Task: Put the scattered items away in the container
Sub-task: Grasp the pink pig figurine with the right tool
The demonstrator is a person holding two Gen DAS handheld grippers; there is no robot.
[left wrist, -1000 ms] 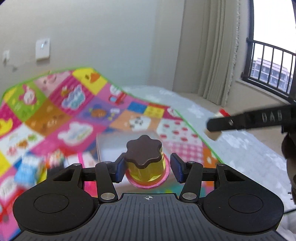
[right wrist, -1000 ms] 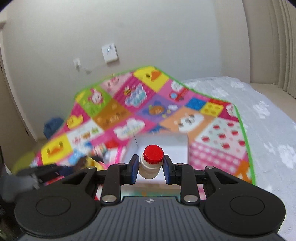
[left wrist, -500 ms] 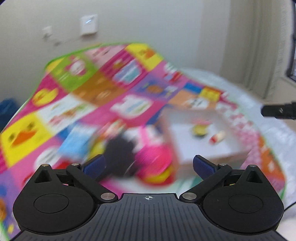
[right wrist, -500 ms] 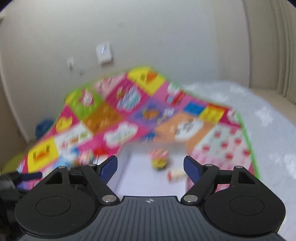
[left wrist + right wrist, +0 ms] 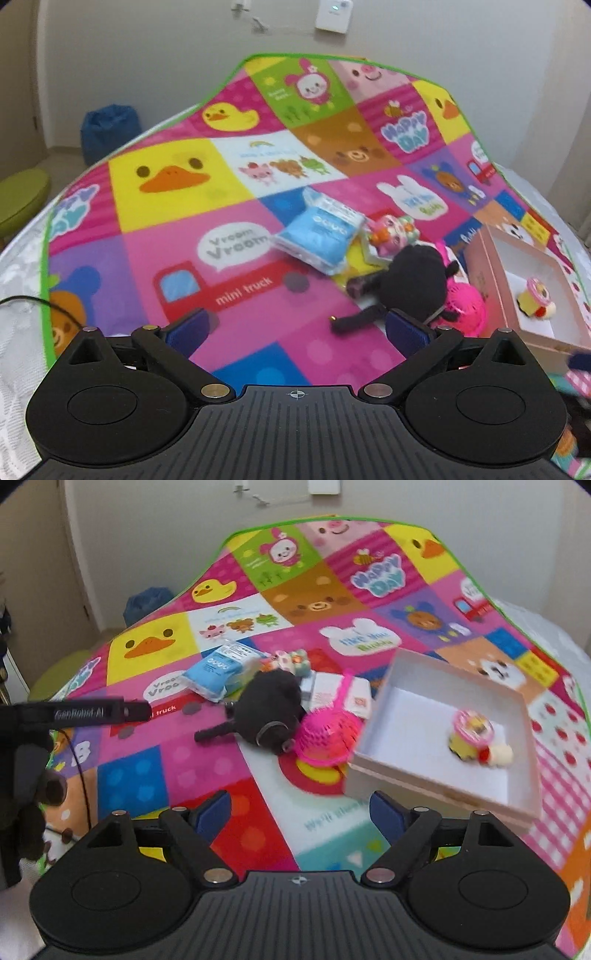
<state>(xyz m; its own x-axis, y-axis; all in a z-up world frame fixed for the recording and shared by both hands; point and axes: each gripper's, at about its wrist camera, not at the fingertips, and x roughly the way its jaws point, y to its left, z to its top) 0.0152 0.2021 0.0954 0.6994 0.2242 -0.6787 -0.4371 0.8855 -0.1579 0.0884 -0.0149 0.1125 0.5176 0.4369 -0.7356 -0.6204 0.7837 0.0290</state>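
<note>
A shallow pink box (image 5: pixel 436 790) with a white floor (image 5: pixel 491 273) sits on the mat at the right. Inside lie a yellow jar with a pink rim (image 5: pixel 469 733) (image 5: pixel 535 301) and a small red-capped bottle (image 5: pixel 498 754). Left of the box lies a pile: a black plush toy (image 5: pixel 267 710) (image 5: pixel 412 280), a pink mesh ball (image 5: pixel 327 736) (image 5: pixel 463 308), a blue packet (image 5: pixel 218 668) (image 5: pixel 319 232) and a small colourful toy (image 5: pixel 393 229). My left gripper (image 5: pixel 299 326) is open and empty, near the plush. My right gripper (image 5: pixel 301 810) is open and empty, before the box.
A colourful patchwork play mat (image 5: pixel 177 206) covers the surface, on a grey-white blanket (image 5: pixel 18 266). White cards (image 5: pixel 328 694) lie behind the pink ball. A blue bag (image 5: pixel 107 129) and a green cushion (image 5: pixel 20 195) stand at the far left. The left gripper's arm (image 5: pixel 74 712) shows in the right wrist view.
A second ago each gripper was shut on an item over the box: the left on the jar, the right on the bottle. Both opened; the items now lie in the box. Both grippers swung left.
</note>
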